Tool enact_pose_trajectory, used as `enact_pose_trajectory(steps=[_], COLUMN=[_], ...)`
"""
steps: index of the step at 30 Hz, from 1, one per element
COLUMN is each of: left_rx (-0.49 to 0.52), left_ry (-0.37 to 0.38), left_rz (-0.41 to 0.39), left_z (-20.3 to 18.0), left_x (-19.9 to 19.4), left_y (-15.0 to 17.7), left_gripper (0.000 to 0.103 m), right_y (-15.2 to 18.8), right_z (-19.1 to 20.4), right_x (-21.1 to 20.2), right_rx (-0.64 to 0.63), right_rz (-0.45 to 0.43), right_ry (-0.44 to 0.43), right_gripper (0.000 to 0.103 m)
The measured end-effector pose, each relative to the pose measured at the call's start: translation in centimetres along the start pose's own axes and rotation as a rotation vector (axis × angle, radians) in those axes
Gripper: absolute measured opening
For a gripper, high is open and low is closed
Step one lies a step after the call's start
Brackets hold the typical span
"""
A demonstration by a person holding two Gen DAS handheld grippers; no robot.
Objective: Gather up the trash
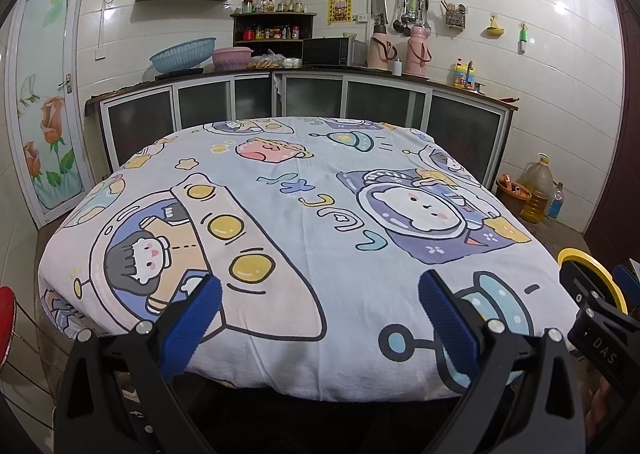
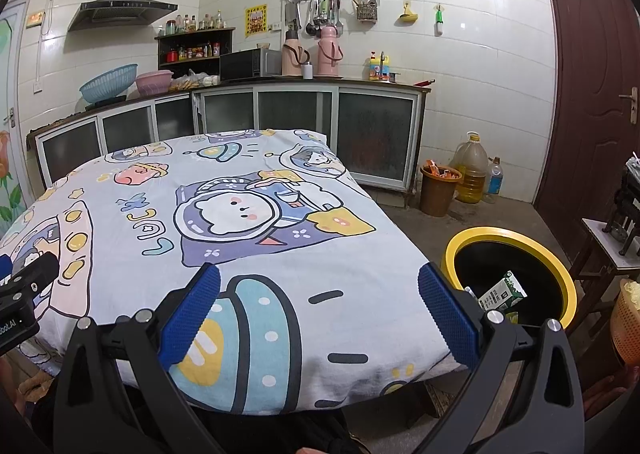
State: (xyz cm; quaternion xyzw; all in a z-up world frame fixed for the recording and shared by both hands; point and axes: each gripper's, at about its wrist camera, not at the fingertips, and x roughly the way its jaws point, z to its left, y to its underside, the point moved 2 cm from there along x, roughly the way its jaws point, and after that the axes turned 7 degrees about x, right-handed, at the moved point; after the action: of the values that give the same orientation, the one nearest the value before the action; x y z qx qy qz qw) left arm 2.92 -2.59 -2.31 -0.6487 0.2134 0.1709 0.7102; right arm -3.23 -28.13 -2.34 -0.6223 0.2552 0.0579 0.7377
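A black trash bin with a yellow rim [image 2: 560, 262] stands on the floor to the right of the table; its rim also shows in the left wrist view [image 1: 592, 266]. A green-and-white carton [image 2: 502, 292] lies inside it. My left gripper [image 1: 320, 306] is open and empty over the near edge of the table. My right gripper [image 2: 320, 304] is open and empty over the table's near right corner, with its right finger beside the bin. The table is covered with a cartoon space-print cloth [image 1: 304, 214], with no loose trash on it.
Kitchen cabinets [image 1: 304, 98] run along the back wall behind the table. A brown bucket [image 2: 438, 190], a large oil jug [image 2: 474, 170] and a water bottle [image 2: 495, 180] stand on the floor at the back right. A small side table [image 2: 612, 250] and an orange basket [image 2: 628, 326] are right of the bin.
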Motion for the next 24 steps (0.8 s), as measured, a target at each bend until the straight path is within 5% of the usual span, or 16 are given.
enact_pose_trajectory(steps=[24], left_rx=[0.004], left_ry=[0.007], left_rz=[0.000], left_z=[0.22], left_x=[0.19], left_y=[0.07], left_gripper=[0.095], right_y=[0.28], right_z=[0.09], right_x=[0.12], right_rx=[-0.003], right_rz=[0.007], right_ry=[-0.003], right_gripper=[0.095])
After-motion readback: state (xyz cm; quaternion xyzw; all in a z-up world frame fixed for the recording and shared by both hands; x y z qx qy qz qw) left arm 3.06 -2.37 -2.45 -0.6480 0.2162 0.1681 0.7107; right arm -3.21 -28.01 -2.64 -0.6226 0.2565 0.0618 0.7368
